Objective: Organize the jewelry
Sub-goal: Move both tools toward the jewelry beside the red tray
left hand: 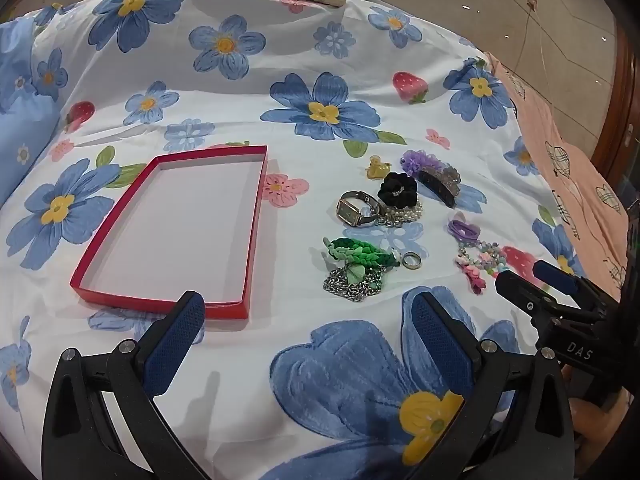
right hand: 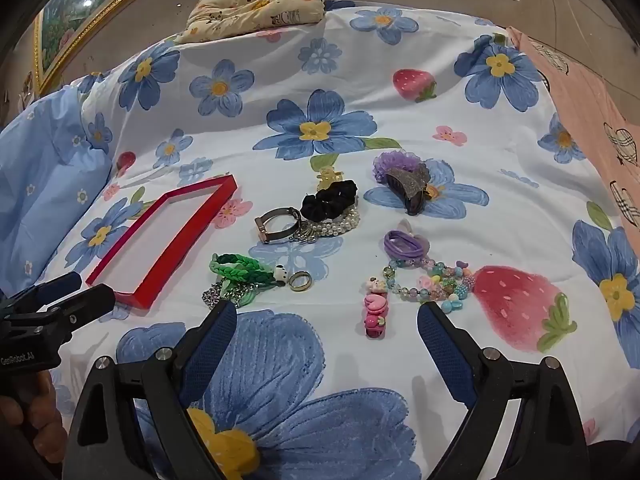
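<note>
Two grippers hang over the bed with nothing in them: my left gripper (left hand: 308, 320) has its fingers spread wide above the quilt (left hand: 248, 360), just short of the near edge of the red tray (left hand: 166, 302), and my right gripper (right hand: 326, 330) is spread nearly as wide, with the pink hair clip (right hand: 375, 312) lying just ahead between its tips. The tray is bare. All the jewelry sits to its right on the quilt: watch (left hand: 354, 210), black scrunchie (left hand: 397, 188), pearl bracelet (left hand: 408, 213), green braided band (left hand: 358, 252), ring (left hand: 412, 261), silver chain (left hand: 352, 285), bead bracelet (right hand: 430, 282).

My worry is the tangles. The chain lies under the green band, and the pearls touch the watch and scrunchie, so lifting one could drag its neighbours off (or onto the floor). The quilt is soft, so a low pinch may catch cloth along with the ring. The light tray could also slide if bumped.
</note>
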{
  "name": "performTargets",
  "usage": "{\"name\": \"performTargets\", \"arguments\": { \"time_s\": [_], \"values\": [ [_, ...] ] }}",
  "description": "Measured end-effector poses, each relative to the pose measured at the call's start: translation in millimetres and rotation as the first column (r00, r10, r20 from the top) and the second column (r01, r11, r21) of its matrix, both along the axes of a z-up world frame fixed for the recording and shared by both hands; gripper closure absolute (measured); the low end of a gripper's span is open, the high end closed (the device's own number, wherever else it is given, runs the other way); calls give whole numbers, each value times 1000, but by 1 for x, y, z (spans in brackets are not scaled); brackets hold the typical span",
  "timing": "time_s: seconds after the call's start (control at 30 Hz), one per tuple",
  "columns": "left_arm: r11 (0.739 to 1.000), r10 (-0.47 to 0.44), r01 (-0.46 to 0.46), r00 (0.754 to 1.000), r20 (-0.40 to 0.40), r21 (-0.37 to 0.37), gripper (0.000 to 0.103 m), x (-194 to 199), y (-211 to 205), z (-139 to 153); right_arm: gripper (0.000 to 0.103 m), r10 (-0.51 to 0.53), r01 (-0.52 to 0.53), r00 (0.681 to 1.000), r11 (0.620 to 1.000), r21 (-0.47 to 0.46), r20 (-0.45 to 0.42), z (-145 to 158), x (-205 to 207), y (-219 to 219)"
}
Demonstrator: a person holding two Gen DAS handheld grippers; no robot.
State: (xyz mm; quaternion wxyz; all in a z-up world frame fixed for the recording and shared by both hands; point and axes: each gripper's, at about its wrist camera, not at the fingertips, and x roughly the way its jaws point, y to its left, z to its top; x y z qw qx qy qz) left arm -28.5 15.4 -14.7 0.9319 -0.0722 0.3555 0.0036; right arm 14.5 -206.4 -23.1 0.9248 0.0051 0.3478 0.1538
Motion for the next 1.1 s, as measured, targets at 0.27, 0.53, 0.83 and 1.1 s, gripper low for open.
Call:
{"name": "performTargets", "arguments": {
  "time_s": [0.27,0.53,0.83,1.1],
  "values": [
    [1000,4,-4,1000,-4,-7,0,2,1,1,10,3,-3,1000,1000,9,25,1,1,1],
    [1000,3,-3,1000,-7,-7,0,4,1,2,10,6,-6,1000,1000,2,3,2,1,3],
    [1000,7,-7,1000,-10,-10,0,7,-2,-2,10,9,-9,1000,1000,-2,-9,1,2,2],
    [1000,3,-3,1000,-1,-5,0,19,-1,0,10,11,-11,1000,1000,14,0,0,11,2]
  ]
}}
